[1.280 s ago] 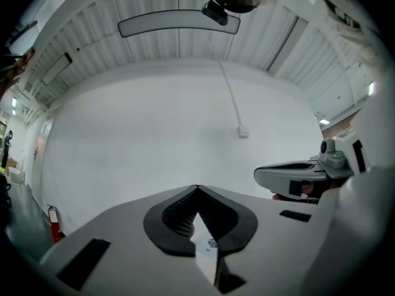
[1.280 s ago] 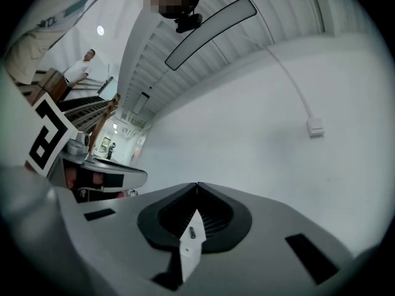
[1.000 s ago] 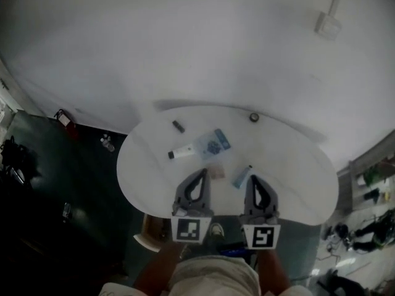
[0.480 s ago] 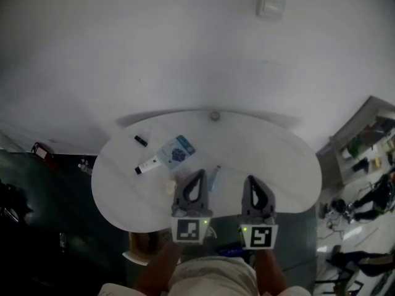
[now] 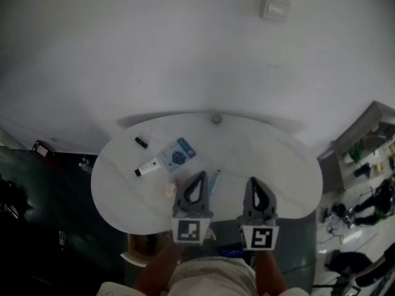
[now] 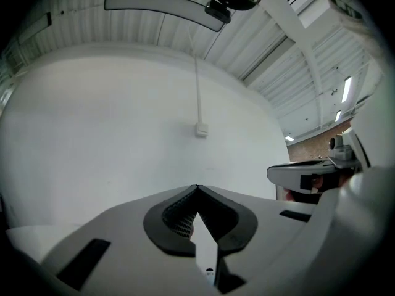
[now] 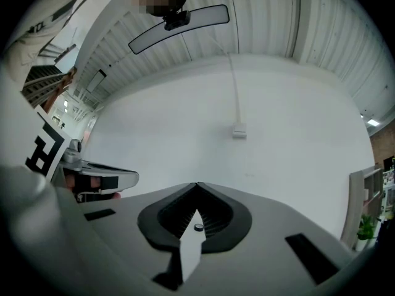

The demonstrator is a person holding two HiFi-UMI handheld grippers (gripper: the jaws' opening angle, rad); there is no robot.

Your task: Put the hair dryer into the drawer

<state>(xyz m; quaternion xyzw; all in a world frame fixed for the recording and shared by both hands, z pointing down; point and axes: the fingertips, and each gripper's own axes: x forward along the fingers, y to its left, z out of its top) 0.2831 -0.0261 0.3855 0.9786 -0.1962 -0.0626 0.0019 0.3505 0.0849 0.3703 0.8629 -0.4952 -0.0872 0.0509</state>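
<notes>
No hair dryer and no drawer shows in any view. In the head view my left gripper [image 5: 199, 176] and right gripper [image 5: 253, 182] are held side by side over the near edge of a white oval table [image 5: 278, 165]. Both point at the white wall, and both are shut with nothing between the jaws. The left gripper view shows its tips [image 6: 197, 187] meeting against the wall. The right gripper view shows the same [image 7: 197, 184].
Small items lie on the table's left half: a white tube with a black cap [image 5: 148, 167], a blue and white packet [image 5: 176, 155], a blue tube [image 5: 215, 180], a small black piece [image 5: 141, 142] and a round knob [image 5: 216, 119]. A wall box [image 5: 274, 6] hangs above. Shelves [image 5: 364, 143] stand at the right.
Over the first half second both grippers and the view swung right across the table, so the small items now lie further left. Since then almost nothing has shifted.
</notes>
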